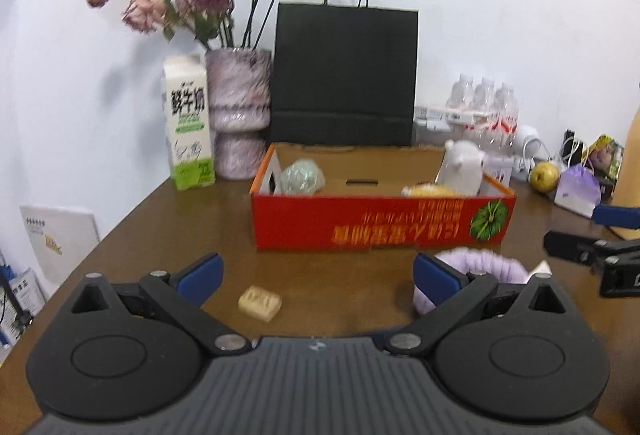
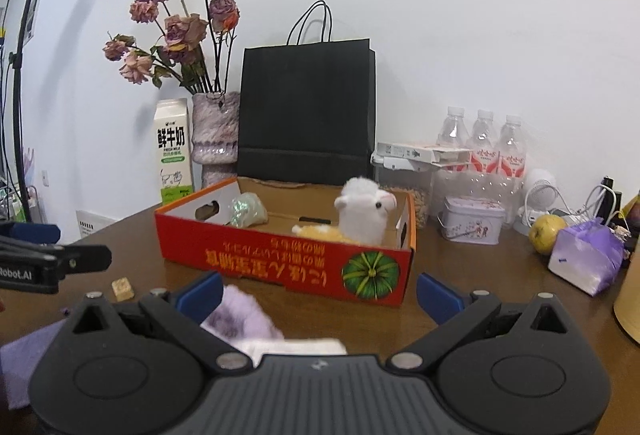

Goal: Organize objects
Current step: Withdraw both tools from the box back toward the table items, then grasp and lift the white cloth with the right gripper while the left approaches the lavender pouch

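A red cardboard box (image 1: 380, 221) (image 2: 288, 259) stands open on the brown table, holding a white plush toy (image 1: 462, 167) (image 2: 364, 213), a yellow item (image 1: 430, 191) (image 2: 320, 233) and a shiny greenish bundle (image 1: 301, 177) (image 2: 246, 211). A small tan block (image 1: 260, 303) (image 2: 122, 289) lies on the table in front of my open left gripper (image 1: 318, 281). A fuzzy purple item (image 1: 476, 275) (image 2: 244, 319) sits by the left gripper's right finger and just inside the left finger of my open right gripper (image 2: 320, 293). Neither gripper holds anything.
Behind the box stand a black paper bag (image 1: 344, 75) (image 2: 306, 111), a vase of dried roses (image 1: 240, 115) (image 2: 214, 131) and a milk carton (image 1: 187, 123) (image 2: 173, 151). At the right are water bottles (image 2: 484, 151), a tin (image 2: 472, 225), an apple (image 2: 546, 233) and a purple pouch (image 2: 586, 261).
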Motion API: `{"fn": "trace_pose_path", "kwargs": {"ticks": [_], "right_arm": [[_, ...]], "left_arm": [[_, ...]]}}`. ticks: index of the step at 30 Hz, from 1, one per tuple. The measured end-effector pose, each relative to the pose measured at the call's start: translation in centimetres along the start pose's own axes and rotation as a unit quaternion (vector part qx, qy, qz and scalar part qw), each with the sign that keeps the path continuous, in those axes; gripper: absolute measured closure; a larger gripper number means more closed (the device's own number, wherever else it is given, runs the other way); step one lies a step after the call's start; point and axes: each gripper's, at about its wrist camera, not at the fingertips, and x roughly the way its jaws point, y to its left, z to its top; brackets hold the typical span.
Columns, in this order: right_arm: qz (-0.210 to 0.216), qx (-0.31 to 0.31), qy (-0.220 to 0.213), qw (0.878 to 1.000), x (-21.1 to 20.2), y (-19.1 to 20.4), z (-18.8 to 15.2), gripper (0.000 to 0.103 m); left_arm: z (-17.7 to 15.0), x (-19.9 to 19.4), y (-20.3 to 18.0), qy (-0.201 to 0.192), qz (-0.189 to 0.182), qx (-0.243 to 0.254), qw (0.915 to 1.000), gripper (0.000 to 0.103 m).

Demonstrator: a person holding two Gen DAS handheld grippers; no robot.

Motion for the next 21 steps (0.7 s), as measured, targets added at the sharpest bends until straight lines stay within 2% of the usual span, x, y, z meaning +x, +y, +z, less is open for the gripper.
{"fn": "trace_pose_path", "kwargs": {"ticks": [12,21], "right_arm": [[-0.009,-0.017,0.013,1.000,-3.9,1.7,-3.6,0.000],[-0.008,-0.018,0.024,1.000,-5.6,2.1,-4.9,0.000]], "left_arm": [[-3.4,-2.7,1.7,0.025,0.009,-0.007,0.9996,0.000],[-4.6,-4.0,2.8,0.035,0.025,-0.013,0.9990,0.000]]}}
